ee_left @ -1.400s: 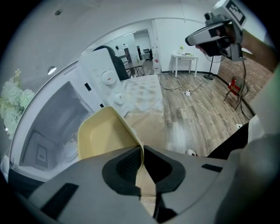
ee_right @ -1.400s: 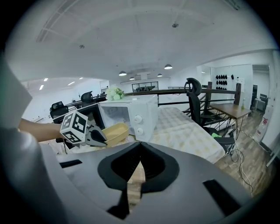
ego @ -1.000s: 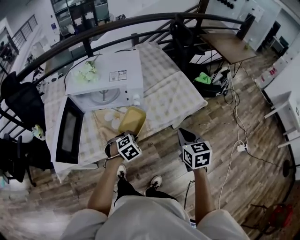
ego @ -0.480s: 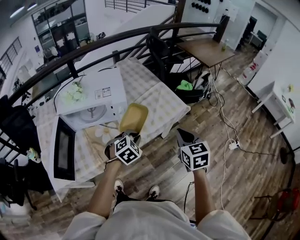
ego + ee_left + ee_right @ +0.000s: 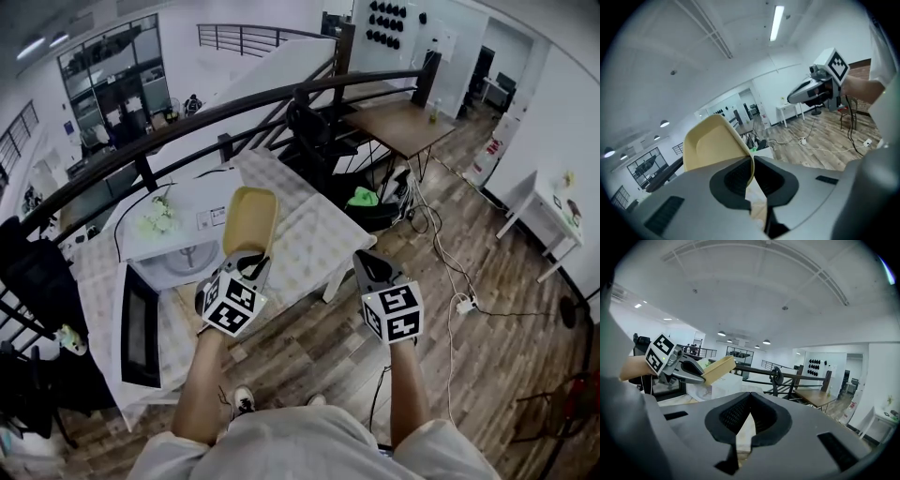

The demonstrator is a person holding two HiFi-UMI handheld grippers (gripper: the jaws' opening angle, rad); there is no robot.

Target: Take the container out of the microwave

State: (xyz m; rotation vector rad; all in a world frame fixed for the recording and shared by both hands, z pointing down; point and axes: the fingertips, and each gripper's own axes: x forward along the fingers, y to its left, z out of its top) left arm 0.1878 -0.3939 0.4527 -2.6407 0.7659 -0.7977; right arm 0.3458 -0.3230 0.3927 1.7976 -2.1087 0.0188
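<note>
The yellow container [image 5: 249,219] is outside the microwave [image 5: 180,236], lifted high over the table and tipped up on its near edge. My left gripper [image 5: 249,262] is shut on that near rim; in the left gripper view the pads [image 5: 740,177] pinch the thin wall of the container [image 5: 712,143]. My right gripper [image 5: 365,263] hovers to the right of it over the floor, shut with nothing between its jaws [image 5: 748,414]. The right gripper view shows the left gripper [image 5: 689,371] holding the container [image 5: 717,368]. The microwave door [image 5: 141,324] hangs open to the left.
The microwave stands on a table with a checked cloth [image 5: 314,244], white flowers [image 5: 157,218] on its top. A dark curved railing [image 5: 234,105] runs behind. A wooden desk [image 5: 398,124], cables [image 5: 459,302] on the wooden floor and a black chair [image 5: 33,281] are around.
Both grippers have risen. The left one carried the container up from in front of the microwave and tipped it more upright. The right gripper stayed shut and empty.
</note>
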